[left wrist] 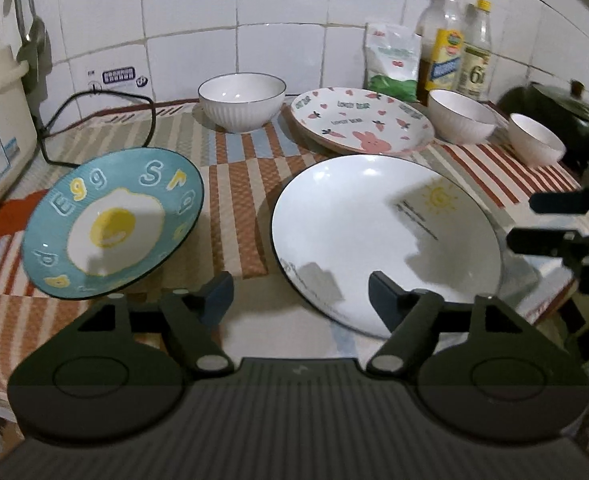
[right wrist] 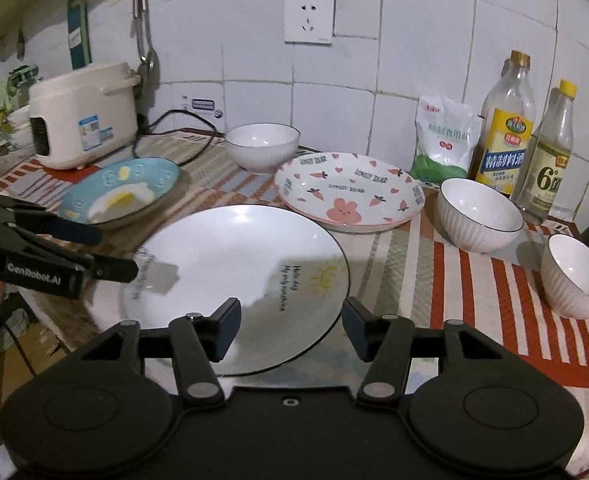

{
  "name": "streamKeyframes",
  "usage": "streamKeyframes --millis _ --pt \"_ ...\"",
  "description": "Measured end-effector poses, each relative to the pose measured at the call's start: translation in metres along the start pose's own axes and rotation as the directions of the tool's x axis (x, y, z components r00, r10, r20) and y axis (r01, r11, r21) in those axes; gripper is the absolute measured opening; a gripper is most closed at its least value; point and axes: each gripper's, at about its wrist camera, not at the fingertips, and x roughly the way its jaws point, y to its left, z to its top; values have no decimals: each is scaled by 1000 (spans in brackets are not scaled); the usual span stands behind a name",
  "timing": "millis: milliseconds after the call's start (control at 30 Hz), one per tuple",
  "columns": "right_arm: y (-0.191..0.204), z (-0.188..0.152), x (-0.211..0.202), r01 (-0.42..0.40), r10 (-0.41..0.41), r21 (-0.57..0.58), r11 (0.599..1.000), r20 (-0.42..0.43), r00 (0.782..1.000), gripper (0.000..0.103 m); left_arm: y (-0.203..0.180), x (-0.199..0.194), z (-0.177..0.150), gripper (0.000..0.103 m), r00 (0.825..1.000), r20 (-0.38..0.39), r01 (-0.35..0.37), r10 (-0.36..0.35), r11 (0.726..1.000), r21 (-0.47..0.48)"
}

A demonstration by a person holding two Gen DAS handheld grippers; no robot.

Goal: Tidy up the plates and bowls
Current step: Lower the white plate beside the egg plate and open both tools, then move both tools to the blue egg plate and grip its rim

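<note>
The left tongs (left wrist: 300, 298) are wide apart and hold nothing. The right tongs (right wrist: 290, 330) are wide apart too, with nothing between them.

The big white plate (left wrist: 374, 236) with a little sun on it lies flat on the striped table (left wrist: 234, 184), in the middle of both views. Nothing is in it. The right tongs sit low over its near edge.

The blue egg plate (left wrist: 112, 224) is at the left of the left view. It looks tilted, and nothing is in it.

Behind, at the top middle, stands a white bowl (left wrist: 241, 102), and nothing is in it. Just to its right is the pink bunny plate (left wrist: 360, 122), with no food on it. Two more white bowls, a bigger bowl (right wrist: 479, 215) and a small bowl (right wrist: 576, 276), stand at the right, both with nothing inside.

At the upper right stand two bottles (right wrist: 504, 128) and a bag (right wrist: 444, 140). A rice cooker (right wrist: 82, 114) sits at the upper left.
</note>
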Motion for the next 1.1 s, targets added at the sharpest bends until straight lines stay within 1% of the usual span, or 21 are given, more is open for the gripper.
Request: streamKeyframes --millis 100,167,267,367,433,533,667,833,933,1033,1100 --pt "7 4 -21 -26 26 12 1000 -3 1000 62 -1 -21 -2 80 999 23 -33 32 998 46" --pt "10 8 -34 -61 62 31 998 -12 998 64 1 -35 -3 84 999 37 -38 36 997 64" --pt "16 12 -50 -131 132 51 990 -34 991 67 5 -55 -5 87 998 51 -46 42 995 85" --pt "24 15 -63 -184 187 72 980 -36 982 69 8 -72 -7 89 997 63 -52 44 992 119" --pt "32 17 -70 -211 214 73 975 -33 976 69 13 -85 -9 89 997 71 -45 35 990 133" --pt "44 21 -76 -227 229 62 972 -40 973 70 19 -102 -12 91 996 90 -22 8 989 148" --pt "63 32 -79 -239 240 39 970 -43 970 71 32 -122 -15 93 995 101 8 -21 991 130" --pt "90 46 -75 -254 253 -14 967 -34 967 72 51 -137 -16 94 996 89 3 -14 992 126" --pt "108 54 -69 -266 266 -46 963 -13 964 74 66 -143 -16 94 995 96 2 -15 992 127" --pt "125 62 -58 -281 282 -55 958 19 959 77 86 -147 -17 98 991 110 57 -69 992 109" --pt "133 66 -49 -285 289 -67 956 62 955 82 101 -149 -18 98 987 119 97 -109 990 97"
